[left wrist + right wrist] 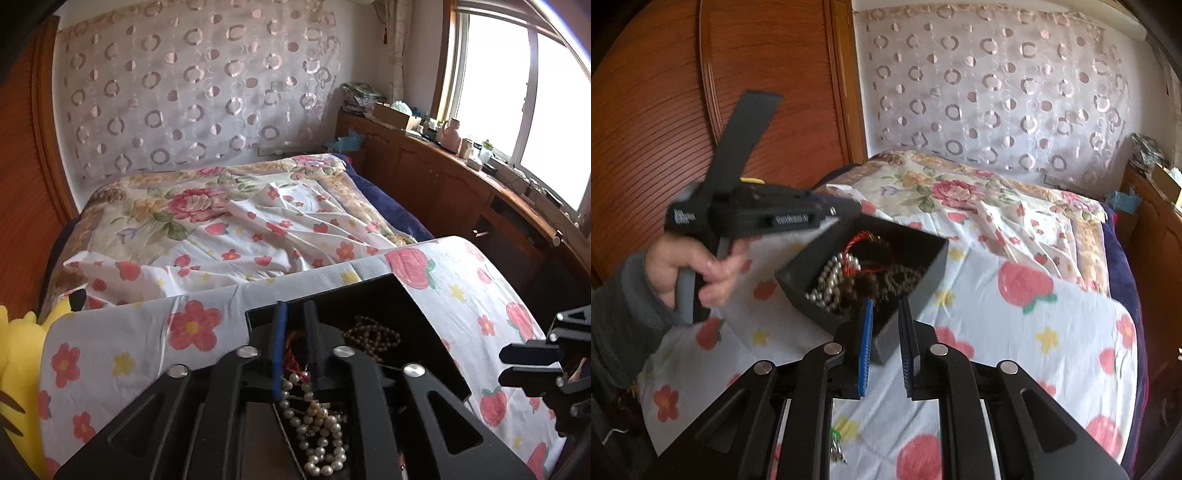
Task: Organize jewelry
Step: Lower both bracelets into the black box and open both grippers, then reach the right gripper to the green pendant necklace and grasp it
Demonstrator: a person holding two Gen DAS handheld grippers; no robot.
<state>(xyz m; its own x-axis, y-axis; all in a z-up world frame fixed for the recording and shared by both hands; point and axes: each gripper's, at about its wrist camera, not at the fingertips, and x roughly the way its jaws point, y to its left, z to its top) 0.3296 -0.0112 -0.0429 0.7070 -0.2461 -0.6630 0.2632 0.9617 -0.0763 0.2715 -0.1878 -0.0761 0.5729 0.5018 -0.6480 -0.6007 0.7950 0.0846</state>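
Left gripper (295,332) sits over the black box (424,332), nose tilted down into it, jaws a narrow gap apart. Red thread and pearl strand (321,417) show through the gap, but I can't tell if the pads actually pinch anything; looks like nothing is clamped. A hand (698,266) in a grey sleeve holds that tool from the left side of the right wrist view.

Right gripper (886,332) hovers at the near corner of the box, jaws also a small gap apart, nothing between them, only the box corner behind.

Box stands on the strawberry-print cloth (480,280) covering the raised surface at the foot of the bed (221,206). Inside: pearls, a brown bead string (373,336), red cord piece (868,254), all tangled in one heap.

Progress: early, by my read. Nothing sorted or laid out on the cloth that I can see. Small green-tagged bit (834,435) lies on the cloth near the right tool; unclear what it is. Left to do: pull each strand out, untangle, separate.
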